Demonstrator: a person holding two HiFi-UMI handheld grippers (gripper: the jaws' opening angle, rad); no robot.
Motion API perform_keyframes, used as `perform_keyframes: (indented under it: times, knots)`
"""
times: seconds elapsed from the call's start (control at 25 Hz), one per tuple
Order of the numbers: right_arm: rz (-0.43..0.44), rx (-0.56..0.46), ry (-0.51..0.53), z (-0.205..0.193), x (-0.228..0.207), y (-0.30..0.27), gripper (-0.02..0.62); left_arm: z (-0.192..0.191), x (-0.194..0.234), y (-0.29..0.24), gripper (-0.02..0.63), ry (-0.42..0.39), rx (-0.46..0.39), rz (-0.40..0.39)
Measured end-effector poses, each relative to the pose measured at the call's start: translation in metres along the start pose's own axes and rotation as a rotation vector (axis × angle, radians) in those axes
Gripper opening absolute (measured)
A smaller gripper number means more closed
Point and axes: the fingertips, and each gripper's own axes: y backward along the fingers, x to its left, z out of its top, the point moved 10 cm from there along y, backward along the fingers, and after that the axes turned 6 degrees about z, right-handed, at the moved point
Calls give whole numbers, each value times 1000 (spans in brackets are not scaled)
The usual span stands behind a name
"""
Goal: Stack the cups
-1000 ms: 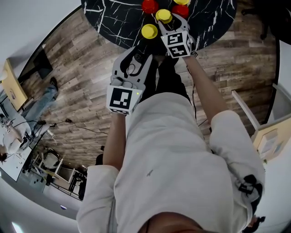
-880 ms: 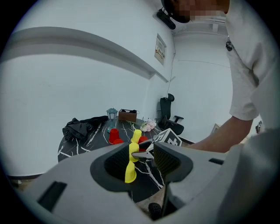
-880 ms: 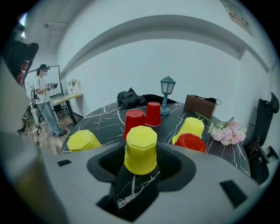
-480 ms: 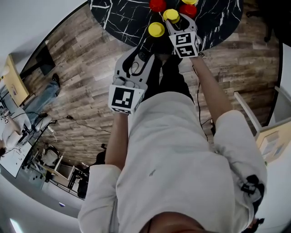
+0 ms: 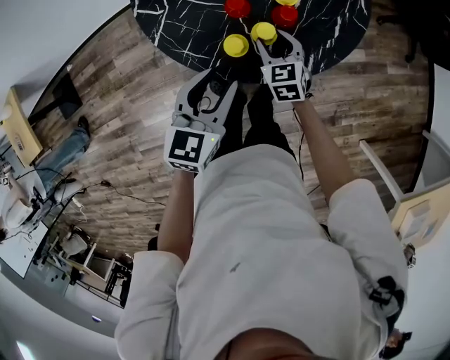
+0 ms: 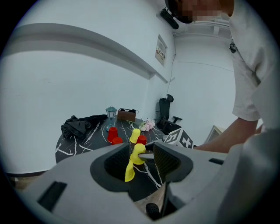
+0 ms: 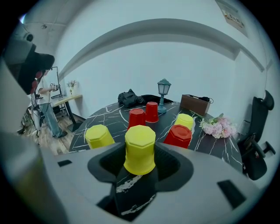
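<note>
Desk, head view: a round black marbled desk (image 5: pixel 183 28) fills the top of the frame above a wood-plank floor (image 5: pixel 119 105). Its curved near edge runs just ahead of the person's legs (image 5: pixel 264 126).
Open room, head view: bare marble spreads left of the cups toward the desk's left edge. Pale wooden furniture (image 5: pixel 416 211) stands at the right, well apart from both arms.
Right claw, head view: the right claw (image 5: pixel 271 41) reaches in over the near edge, one jaw on each side of the upside-down yellow cup (image 5: pixel 264 31).
Neighbours, head view: the second yellow cup (image 5: pixel 235 46) sits just left of it, near the edge. The nearest red cup (image 5: pixel 285 15) stands just beyond the claw.
Left claw, head view: the left claw (image 5: pixel 214 83) hangs short of the near edge, off the desk and above the legs.
Left claw, left gripper view: it is released, jaws apart with nothing between the pads. Through the gap show the desk's near edge, the second yellow cup partly behind the left jaw, and the yellow cup beyond it.
Far edge, left gripper view: a black cloth (image 6: pixel 81 124), lantern (image 6: pixel 111 113), brown box (image 6: pixel 127 114) and flowers (image 6: pixel 148 125) line the far side before a white wall (image 6: pixel 65 78).
Right claw, right gripper view: it grasps the yellow cup, centred and mouth down, with dark marble below.
Clearance, right gripper view: the second yellow cup stands to the left and the nearest red cup close on the right. The third yellow cup (image 7: pixel 184 120) is behind that, and the far red cup (image 7: pixel 152 111) is beside the lantern.
</note>
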Motion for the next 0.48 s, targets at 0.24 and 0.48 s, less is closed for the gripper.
perform_keyframes:
  times: [0.24,0.48]
  knots:
    - [8,14,7,-10,4,12,207,-3,-5,-3,161,-8,19,-5]
    - [32,18,30,-16,12,17,207,-1,-8,-5,161,-10,8,2]
